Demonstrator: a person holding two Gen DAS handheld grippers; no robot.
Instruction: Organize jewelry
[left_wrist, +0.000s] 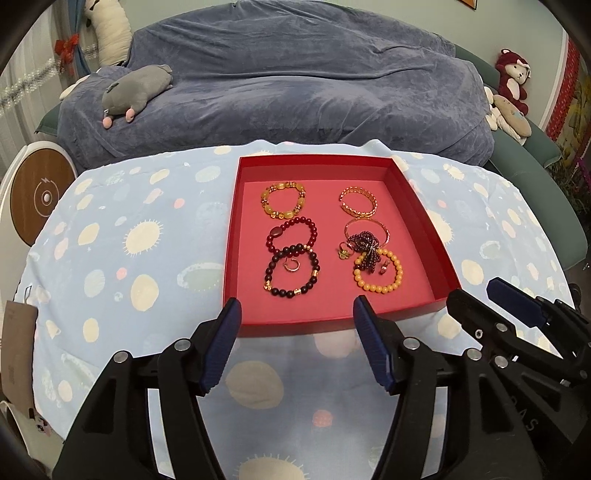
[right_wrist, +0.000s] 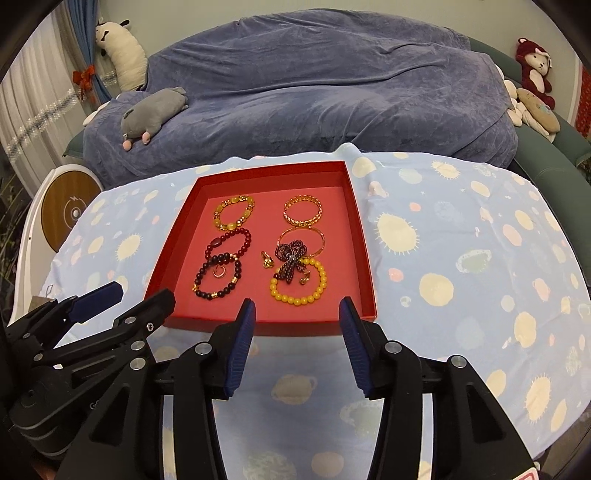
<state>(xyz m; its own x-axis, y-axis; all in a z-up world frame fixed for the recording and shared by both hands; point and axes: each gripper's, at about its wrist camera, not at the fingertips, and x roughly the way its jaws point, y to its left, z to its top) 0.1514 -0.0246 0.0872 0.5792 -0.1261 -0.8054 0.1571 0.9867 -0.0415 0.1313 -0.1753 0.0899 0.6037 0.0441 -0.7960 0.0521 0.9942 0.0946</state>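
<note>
The red tray (left_wrist: 424, 206) sits on the pale blue spotted cloth (left_wrist: 122, 236), and the jewelry is laid out inside it in two columns. On the left side, from the far wall toward the near one: a yellow-and-amber bead bracelet (left_wrist: 283, 198), a dark red bead bracelet (left_wrist: 291, 236) and a black bead bracelet (left_wrist: 291, 271) with a small ring (left_wrist: 290, 265) lying inside its loop. On the right side: a gold chain bangle (left_wrist: 359, 201), a thin gold bangle (left_wrist: 367, 230) with a purple bead string (left_wrist: 367, 248) bunched over it, and an orange bead bracelet (left_wrist: 377, 271) that the purple beads spill into. A small gold ring (left_wrist: 343, 253) rests just beside the purple bunch.

Both grippers hang over the cloth at the tray's near edge, side by side. The left gripper (left_wrist: 297, 347) has its blue pads spread apart with nothing between them. The right gripper (right_wrist: 297, 341) is likewise spread and empty.

Beyond the tray lies a bed under a blue-grey blanket (left_wrist: 295, 74), with a grey plush toy (left_wrist: 136, 88) on its left and a red plush toy (left_wrist: 513, 77) at the far right.
</note>
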